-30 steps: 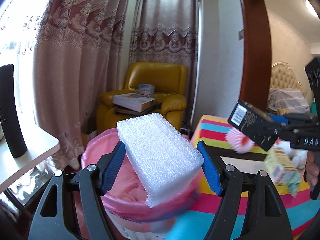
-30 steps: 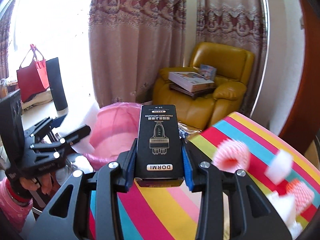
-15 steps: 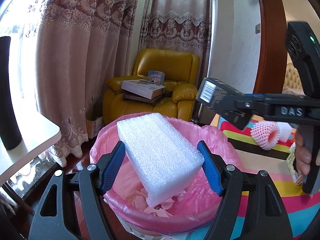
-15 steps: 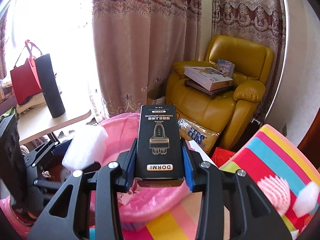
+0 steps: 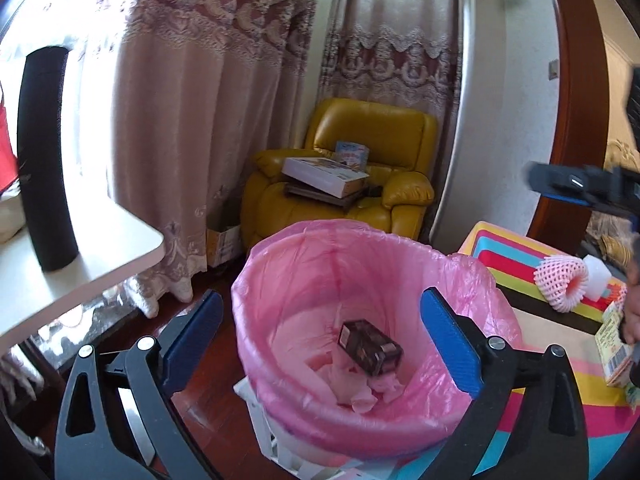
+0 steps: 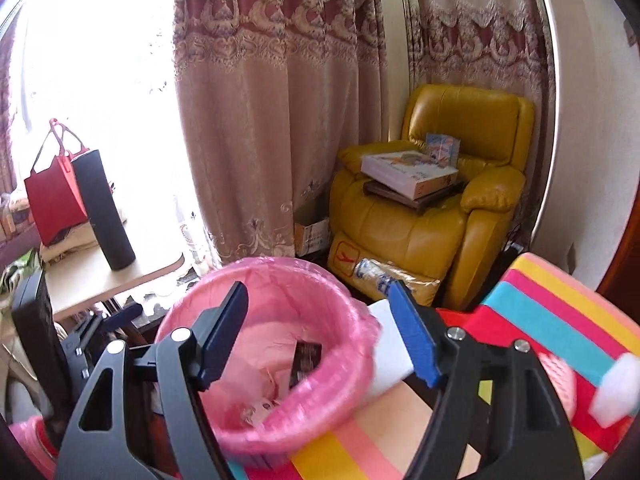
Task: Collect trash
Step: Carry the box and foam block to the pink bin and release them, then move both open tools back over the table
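A bin lined with a pink bag (image 5: 460, 276) (image 6: 348, 312) stands beside the striped table. A black box (image 5: 368, 346) (image 6: 305, 362) lies inside it on pink scraps. A white foam block (image 6: 390, 354) shows blurred at the bin's right rim, by the table edge. My left gripper (image 5: 320, 340) is open and empty above the bin. My right gripper (image 6: 320, 332) is open and empty above the bin's right side. A pink foam net (image 5: 562, 286) (image 6: 556, 376) and a white foam piece (image 5: 596, 278) (image 6: 618, 388) lie on the table.
The striped table (image 5: 516, 252) (image 6: 568, 320) is to the right of the bin. A white side table (image 5: 80, 276) with a black cylinder (image 5: 46, 168) is on the left. A yellow armchair (image 5: 360, 184) with books stands behind. A printed carton (image 5: 612, 344) lies at the table's right.
Both grippers opened. The black box dropped from my right gripper into the bin. The foam block left my left gripper and now shows by the bin's right rim.
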A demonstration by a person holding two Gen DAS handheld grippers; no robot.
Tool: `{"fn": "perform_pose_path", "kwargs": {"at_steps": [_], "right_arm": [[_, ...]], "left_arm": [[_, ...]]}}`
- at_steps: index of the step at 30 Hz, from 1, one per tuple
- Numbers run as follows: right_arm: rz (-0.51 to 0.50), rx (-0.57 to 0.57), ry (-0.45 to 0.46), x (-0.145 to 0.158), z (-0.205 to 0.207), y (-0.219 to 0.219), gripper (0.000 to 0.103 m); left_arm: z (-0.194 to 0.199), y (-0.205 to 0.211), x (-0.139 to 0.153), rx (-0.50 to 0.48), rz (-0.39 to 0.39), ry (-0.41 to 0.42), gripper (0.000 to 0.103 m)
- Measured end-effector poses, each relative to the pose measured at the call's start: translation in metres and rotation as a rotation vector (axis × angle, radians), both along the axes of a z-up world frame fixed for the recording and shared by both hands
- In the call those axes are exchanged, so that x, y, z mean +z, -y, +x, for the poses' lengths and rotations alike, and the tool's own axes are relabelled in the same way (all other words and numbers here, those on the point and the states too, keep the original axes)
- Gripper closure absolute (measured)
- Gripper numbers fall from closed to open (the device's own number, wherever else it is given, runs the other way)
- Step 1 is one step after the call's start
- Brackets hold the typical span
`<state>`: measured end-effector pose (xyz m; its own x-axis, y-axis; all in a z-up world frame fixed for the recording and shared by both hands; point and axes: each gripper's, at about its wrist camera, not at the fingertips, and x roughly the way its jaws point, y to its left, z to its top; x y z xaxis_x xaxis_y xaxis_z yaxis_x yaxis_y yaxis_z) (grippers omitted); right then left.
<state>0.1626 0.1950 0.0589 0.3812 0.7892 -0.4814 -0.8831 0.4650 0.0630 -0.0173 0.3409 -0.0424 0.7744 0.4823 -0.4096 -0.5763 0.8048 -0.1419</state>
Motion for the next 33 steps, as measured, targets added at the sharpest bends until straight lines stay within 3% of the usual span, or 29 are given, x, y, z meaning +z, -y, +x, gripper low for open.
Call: {"fn": "perform_pose_path", "kwargs": {"at_steps": [7, 13, 19, 22, 24, 28, 33], "right_arm": [[-0.033, -0.082, 0.036, -0.010, -0.009, 0.084, 0.029], [-0.034, -0.249, 0.021, -0.017, 0.010, 0.179, 0.029], [-0.023, -0.445, -0.015, -0.034, 0.025, 0.280, 0.025], [-0.027, -0.529, -0.031, -0.047, 0.027, 0.320, 0.025], [-0.023, -0.567, -0.042, -0.055, 0.025, 0.342, 0.025], [-0.022, -0.599, -0.094, -0.069, 0.015, 0.366, 0.025], [-0.078, -0.511, -0.107, -0.089, -0.013, 0.345, 0.025]], "left_arm": [[-0.005, 0.033, 0.001, -0.016, -0.043, 0.017, 0.010], [0.028, 0.090, 0.006, -0.163, -0.068, 0.008, 0.010], [0.072, 0.162, 0.000, -0.341, -0.026, -0.042, 0.009], [0.086, 0.185, -0.008, -0.377, 0.003, -0.065, 0.009], [0.092, 0.198, -0.007, -0.373, 0.072, -0.082, 0.009], [0.098, 0.201, -0.011, -0.418, 0.074, -0.088, 0.009], [0.100, 0.195, -0.013, -0.411, 0.035, -0.078, 0.009]]}}
